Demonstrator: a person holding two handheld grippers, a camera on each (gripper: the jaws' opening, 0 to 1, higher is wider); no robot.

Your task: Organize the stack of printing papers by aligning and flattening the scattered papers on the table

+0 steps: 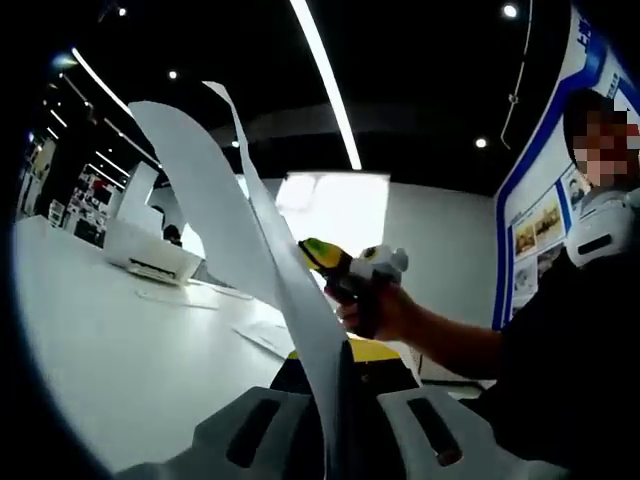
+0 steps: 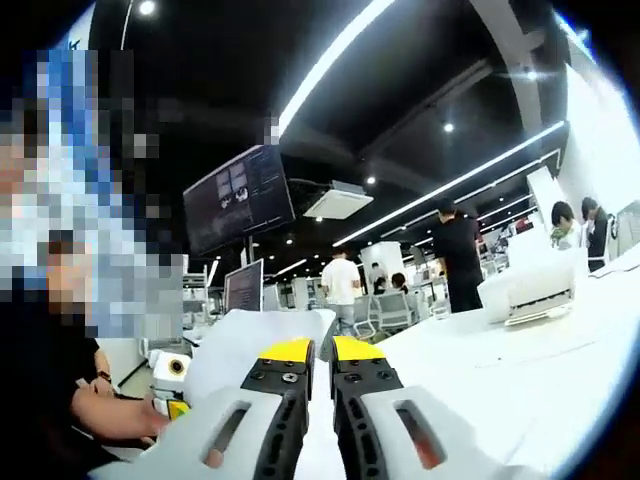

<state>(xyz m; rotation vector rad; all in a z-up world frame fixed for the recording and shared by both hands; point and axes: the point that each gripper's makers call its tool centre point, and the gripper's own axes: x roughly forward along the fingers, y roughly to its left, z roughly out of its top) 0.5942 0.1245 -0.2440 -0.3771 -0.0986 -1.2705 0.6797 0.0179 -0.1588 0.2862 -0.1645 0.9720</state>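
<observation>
A sheaf of white printing papers (image 1: 255,230) rises from between my left gripper's (image 1: 335,362) yellow-tipped jaws, which are shut on its lower edge; the sheets curl up and to the left. Further along the same papers, a person's hand (image 1: 385,312) holds my right gripper (image 1: 345,262) against their edge. In the right gripper view, the papers (image 2: 255,340) spread to the left behind the tips, and a white strip runs between the nearly closed jaws of my right gripper (image 2: 320,350). The left gripper (image 2: 170,378) shows at lower left in a hand.
The white table (image 1: 90,350) carries a white printer (image 1: 150,255) and loose sheets (image 1: 180,296) near it; more sheets (image 1: 262,336) lie closer. The printer (image 2: 535,285) stands at the right on the table (image 2: 540,370). Several people (image 2: 455,255) stand far behind.
</observation>
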